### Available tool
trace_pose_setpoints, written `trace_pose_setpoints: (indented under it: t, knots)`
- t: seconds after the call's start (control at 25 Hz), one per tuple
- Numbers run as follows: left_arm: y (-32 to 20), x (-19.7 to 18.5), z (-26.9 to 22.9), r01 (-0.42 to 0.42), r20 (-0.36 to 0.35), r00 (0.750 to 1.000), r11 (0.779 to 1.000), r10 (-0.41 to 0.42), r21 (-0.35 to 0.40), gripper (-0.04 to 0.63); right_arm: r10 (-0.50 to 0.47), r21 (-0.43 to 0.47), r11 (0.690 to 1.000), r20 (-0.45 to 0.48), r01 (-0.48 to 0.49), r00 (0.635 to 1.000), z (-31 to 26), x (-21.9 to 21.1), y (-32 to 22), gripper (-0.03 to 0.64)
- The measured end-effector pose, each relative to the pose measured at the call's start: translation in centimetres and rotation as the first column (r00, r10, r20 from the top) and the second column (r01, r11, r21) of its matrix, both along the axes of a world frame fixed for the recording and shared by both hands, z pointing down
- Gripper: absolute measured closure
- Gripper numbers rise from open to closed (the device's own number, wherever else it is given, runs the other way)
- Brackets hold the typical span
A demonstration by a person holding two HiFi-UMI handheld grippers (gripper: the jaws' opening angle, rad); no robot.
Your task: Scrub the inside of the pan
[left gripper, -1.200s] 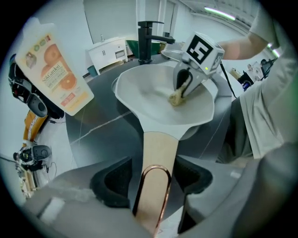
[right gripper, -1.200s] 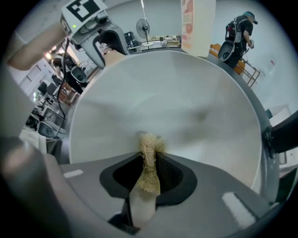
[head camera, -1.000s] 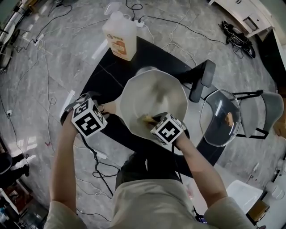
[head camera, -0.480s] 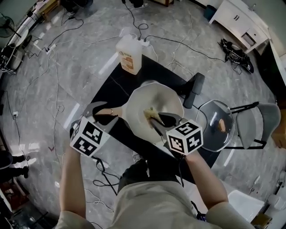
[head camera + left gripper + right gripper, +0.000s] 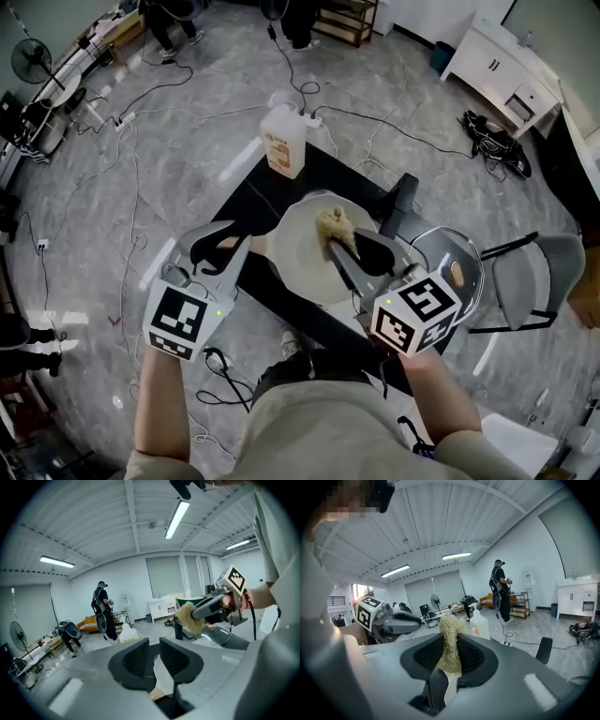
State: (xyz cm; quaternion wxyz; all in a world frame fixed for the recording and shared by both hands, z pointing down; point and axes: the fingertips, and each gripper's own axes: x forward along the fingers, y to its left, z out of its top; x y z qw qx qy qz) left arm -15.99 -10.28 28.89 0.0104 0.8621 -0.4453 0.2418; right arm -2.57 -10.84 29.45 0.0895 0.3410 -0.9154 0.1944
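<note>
Both grippers had gone up, leaving the pan (image 5: 298,267) well below them. The left gripper (image 5: 217,246) had let go, its empty jaws just closing narrow. The right gripper (image 5: 339,246) pinched the scrubber (image 5: 333,223). Scrubbing looked done.

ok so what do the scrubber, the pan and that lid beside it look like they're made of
Scrubber: tangled pale straw-coloured strands, matte, likely loofah or similar plant fibre.
Pan: smooth cream surface with a soft sheen, probably coated or enamelled metal, though the look leaves that open.
Lid: see-through with bright reflections, so likely glass, possibly clear plastic.
</note>
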Motion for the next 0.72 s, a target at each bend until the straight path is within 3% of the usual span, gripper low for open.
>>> trace_pose_setpoints:
  t: [0.36,0.72]
  knots:
    - [2.3,0.9,-6.7,0.097,-0.131,0.988,0.989,-0.082,0.114,0.551,0.007,0.192,0.981,0.043,-0.015,0.999,-7.9,1.1,2.3,0.523]
    - [4.2,0.5,-11.1,0.160,-0.180,0.976,0.964,-0.122,0.213,0.594,0.009,0.347,0.937,0.057,-0.029,0.998,-13.7,2.0,4.7,0.523]
